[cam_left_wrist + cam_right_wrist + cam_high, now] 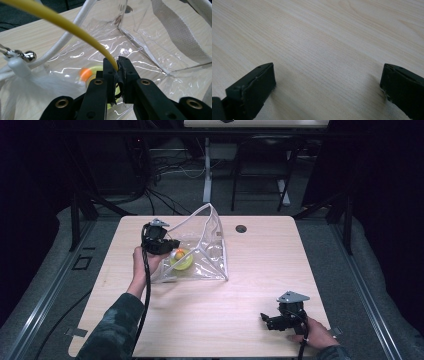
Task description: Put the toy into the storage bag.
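Observation:
A clear plastic bag (212, 247) with white trim stands open on the wooden table (260, 270), left of centre. Inside it lies a yellow-green round thing (181, 259) with an orange spot (85, 73). My left gripper (167, 245) reaches into the bag's mouth from the left. In the left gripper view my left gripper (117, 61) is shut on a thin yellow cord (75, 27) that runs up and to the left. My right gripper (271, 321) rests near the table's front right; in the right gripper view my right gripper (328, 87) stands open over bare wood.
A white fluffy tuft (37, 85) with a silver bead (29, 56) hangs at the bag's near edge. A round cable hole (241, 228) sits at the table's back. Behind the table are desk legs and cables on the floor.

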`<state>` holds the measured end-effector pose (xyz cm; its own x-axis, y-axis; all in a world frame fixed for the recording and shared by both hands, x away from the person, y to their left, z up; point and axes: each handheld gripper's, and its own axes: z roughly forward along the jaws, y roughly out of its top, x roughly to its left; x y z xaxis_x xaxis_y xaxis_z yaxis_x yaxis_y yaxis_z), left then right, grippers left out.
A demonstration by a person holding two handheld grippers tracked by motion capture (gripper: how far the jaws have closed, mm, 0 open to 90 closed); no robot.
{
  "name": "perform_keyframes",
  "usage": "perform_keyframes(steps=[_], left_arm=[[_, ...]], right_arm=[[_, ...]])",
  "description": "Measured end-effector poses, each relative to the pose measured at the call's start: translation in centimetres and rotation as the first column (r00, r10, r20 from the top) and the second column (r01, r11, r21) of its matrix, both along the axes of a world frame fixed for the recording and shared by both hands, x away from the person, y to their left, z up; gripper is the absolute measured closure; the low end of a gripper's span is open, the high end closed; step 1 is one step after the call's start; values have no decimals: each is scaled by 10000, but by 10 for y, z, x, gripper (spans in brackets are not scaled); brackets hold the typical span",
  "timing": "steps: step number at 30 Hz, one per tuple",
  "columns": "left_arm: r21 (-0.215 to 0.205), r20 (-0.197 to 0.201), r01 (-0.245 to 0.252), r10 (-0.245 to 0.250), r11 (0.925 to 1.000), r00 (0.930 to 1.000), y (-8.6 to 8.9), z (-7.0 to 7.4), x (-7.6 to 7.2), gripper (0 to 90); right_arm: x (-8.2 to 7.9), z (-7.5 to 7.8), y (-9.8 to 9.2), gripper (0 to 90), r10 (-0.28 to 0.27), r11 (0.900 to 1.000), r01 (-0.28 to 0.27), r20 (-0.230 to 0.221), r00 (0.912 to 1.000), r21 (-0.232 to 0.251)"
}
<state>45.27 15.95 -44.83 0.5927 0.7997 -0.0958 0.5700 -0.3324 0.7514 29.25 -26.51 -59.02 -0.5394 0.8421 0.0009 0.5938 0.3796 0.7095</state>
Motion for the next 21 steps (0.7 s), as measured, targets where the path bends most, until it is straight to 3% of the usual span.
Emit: perform_keyframes(steps=[3,9,14,21], left_arm=[[-64,71,9,-8,10000,10000,2,3,-3,829],[-275,145,344,-340,9990,9993,7,13,-11,695],[-350,231,453,-445,9984,9987,12,22,-26,573],[-600,611,63,-26,9982,9981,25,30,-38,388]], right_arm=[[0,0,0,0,14,10000,-14,-6,10000,-18],[0,0,0,0,-1,10000,1,6,10000,42],[0,0,0,0,-3,10000,3,10,10000,38],[0,0,0,0,-4,10000,4,9,10000,43]])
